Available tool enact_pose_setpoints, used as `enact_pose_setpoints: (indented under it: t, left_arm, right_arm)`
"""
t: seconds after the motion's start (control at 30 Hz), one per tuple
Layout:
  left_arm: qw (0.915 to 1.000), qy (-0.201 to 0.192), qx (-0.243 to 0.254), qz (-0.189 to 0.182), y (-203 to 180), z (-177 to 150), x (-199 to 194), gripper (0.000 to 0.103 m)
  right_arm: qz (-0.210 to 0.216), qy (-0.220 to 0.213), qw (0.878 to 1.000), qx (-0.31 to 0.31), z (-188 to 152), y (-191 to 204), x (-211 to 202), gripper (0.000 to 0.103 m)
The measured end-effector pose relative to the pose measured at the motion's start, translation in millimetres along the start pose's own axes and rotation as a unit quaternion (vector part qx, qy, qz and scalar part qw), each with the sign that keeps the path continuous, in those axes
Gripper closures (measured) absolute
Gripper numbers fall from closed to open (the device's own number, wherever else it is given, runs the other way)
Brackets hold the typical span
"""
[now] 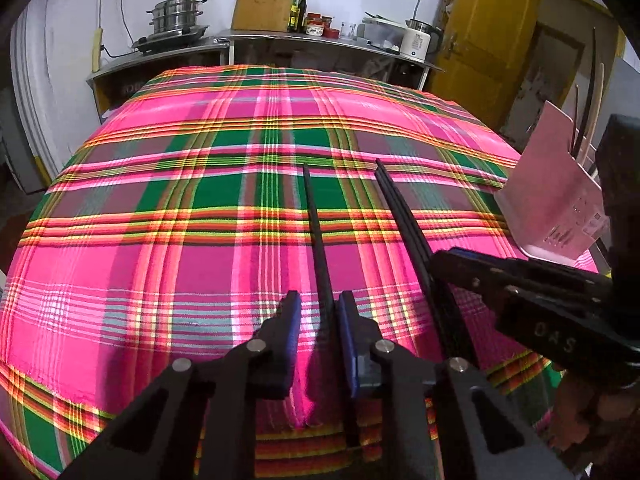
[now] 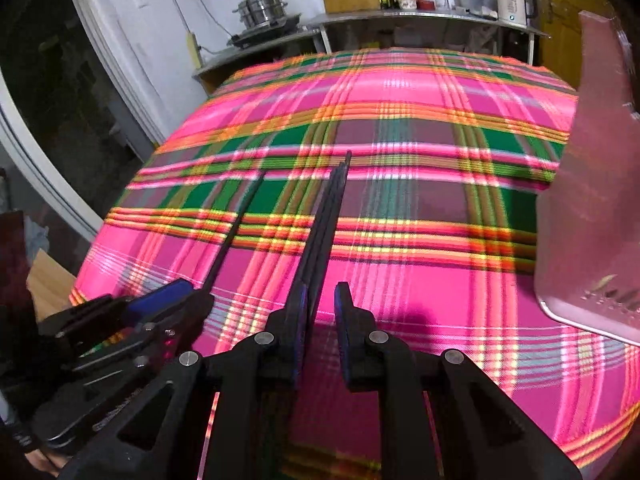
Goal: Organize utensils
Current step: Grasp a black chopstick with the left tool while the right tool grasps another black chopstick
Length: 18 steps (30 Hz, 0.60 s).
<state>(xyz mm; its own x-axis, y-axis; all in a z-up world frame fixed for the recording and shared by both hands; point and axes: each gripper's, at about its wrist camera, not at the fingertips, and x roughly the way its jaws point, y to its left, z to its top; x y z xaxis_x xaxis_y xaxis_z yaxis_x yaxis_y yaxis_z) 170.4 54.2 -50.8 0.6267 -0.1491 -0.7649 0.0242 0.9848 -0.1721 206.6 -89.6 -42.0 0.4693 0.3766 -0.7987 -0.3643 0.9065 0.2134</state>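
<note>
A bench [image 1: 168,208] with a bright pink and green checked cloth filled both views. Most of the cloth lay bare, so there was lots of open room toward the far edge. Past that far edge stood a metal counter [image 1: 280,38] with a steamer pot [image 1: 176,14], a wooden board [image 1: 264,0], some bottles and a white kettle [image 1: 418,40].

A pink holder [image 1: 552,200] stood close to the right edge of the bench. A few long sticks poked up out of its top; I could not count them well.

The left tongs [image 1: 318,320] were nearly closed, with only a thin gap. One black chopstick [image 1: 316,232] ran between the two blue pads. It touched the right pad, but I could not tell if the left pad pressed on it. Its long side pointed away toward the far edge of the bench.

The right tongs [image 2: 322,312] were also only a little open. A small bunch of black chopsticks [image 2: 324,220], two or three, lay against the left pad, with a gap beside the right pad. They pointed toward the far edge too, leaning a bit to the right.

The two tongs were close together, side by side, near the front edge of the bench, left of the pink holder.
</note>
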Motion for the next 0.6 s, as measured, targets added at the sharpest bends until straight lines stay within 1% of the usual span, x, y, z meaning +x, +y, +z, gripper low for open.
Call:
enact_pose_setpoints:
  t: [0.27, 0.6]
  left_arm:
    - [0.9999, 0.006, -0.009, -0.012, 6, 10, 5, 0.081]
    - [0.9998, 0.016, 0.002, -0.01, 4, 33, 21, 0.081]
  right_arm:
    - [-0.008, 0.002, 1.0, 0.01, 4, -7, 1, 0.089]
    - [-0.038, 0.014, 0.999, -0.012, 23, -1, 13, 0.089]
